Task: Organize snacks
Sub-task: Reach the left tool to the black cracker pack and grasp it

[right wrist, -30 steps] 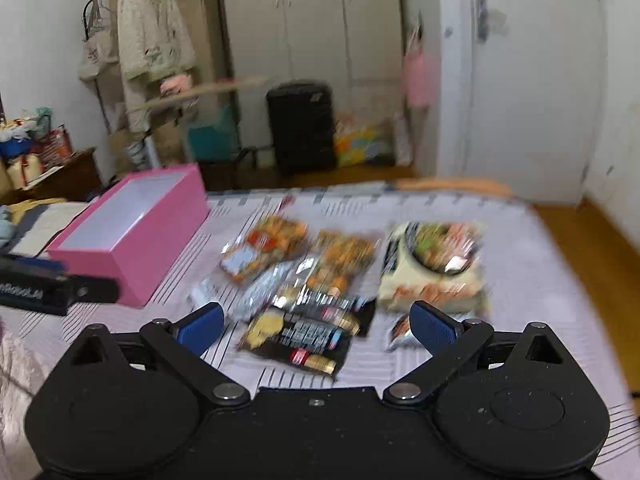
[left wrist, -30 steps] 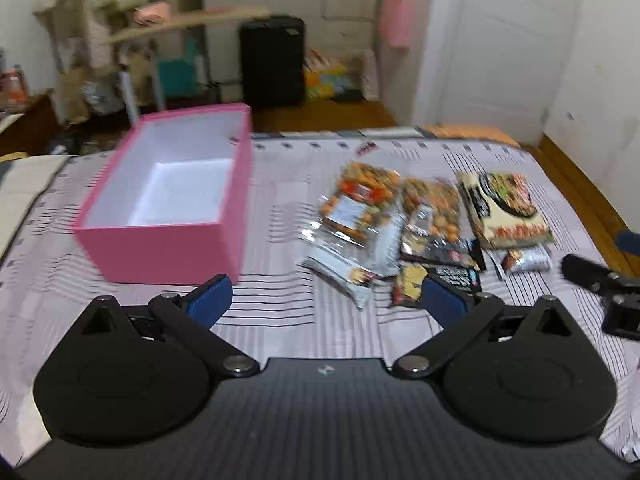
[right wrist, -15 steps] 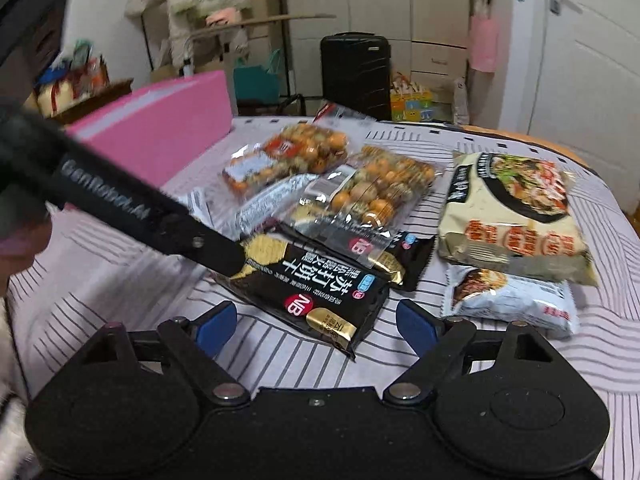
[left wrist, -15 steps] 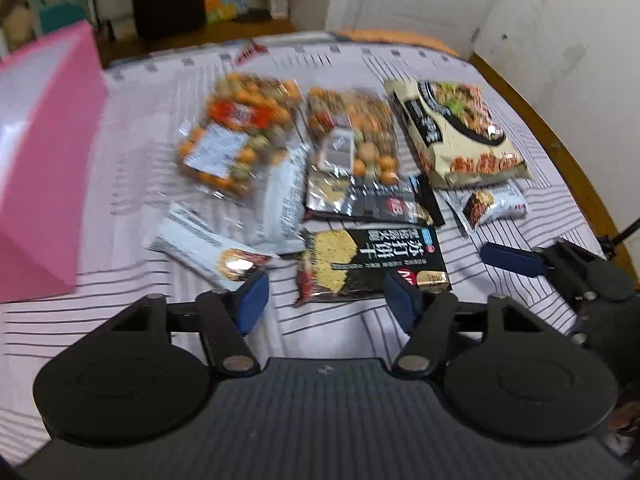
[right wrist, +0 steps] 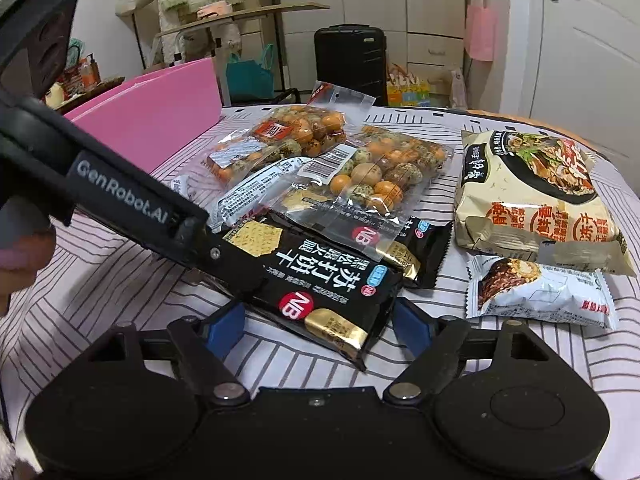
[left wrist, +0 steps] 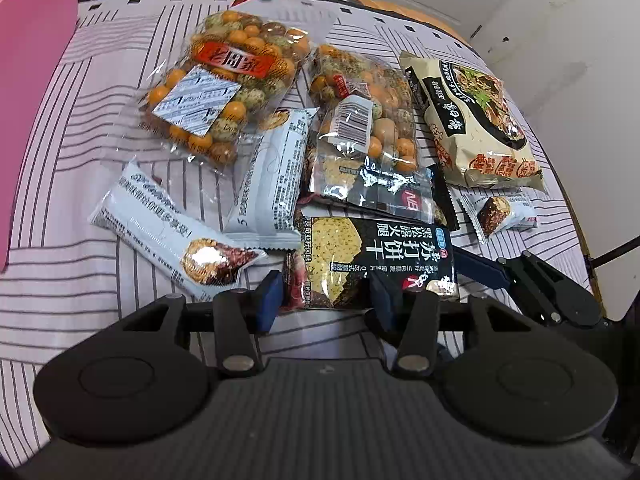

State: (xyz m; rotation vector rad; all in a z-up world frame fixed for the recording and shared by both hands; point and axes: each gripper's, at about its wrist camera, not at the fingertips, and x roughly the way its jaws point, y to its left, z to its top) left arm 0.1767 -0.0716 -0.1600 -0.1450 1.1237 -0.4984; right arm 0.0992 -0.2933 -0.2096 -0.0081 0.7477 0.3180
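Several snack packs lie on the striped bedsheet. A black cracker pack [left wrist: 372, 264] [right wrist: 316, 280] lies nearest. My left gripper [left wrist: 326, 300] is down at the pack's near edge, its blue fingers on either side of the pack's corner, still a little apart. It shows as a black arm in the right wrist view [right wrist: 132, 208]. My right gripper [right wrist: 320, 320] is open around the same pack's other end, and it shows in the left wrist view [left wrist: 532, 284]. Two clear bags of coated nuts [left wrist: 228, 84] [left wrist: 364, 108], white bars [left wrist: 172, 236] and a noodle pack [right wrist: 532, 200] lie behind.
The pink box [right wrist: 152, 120] stands at the left of the snacks, its wall [left wrist: 32, 80] at the left edge of the left wrist view. A small white snack pack [right wrist: 540, 292] lies at the right. A black suitcase [right wrist: 350, 64] and a white door stand beyond the bed.
My left gripper has moved down and closer to the black cracker pack and its fingers have narrowed around the pack's corner. My right gripper has come closer to the same pack.
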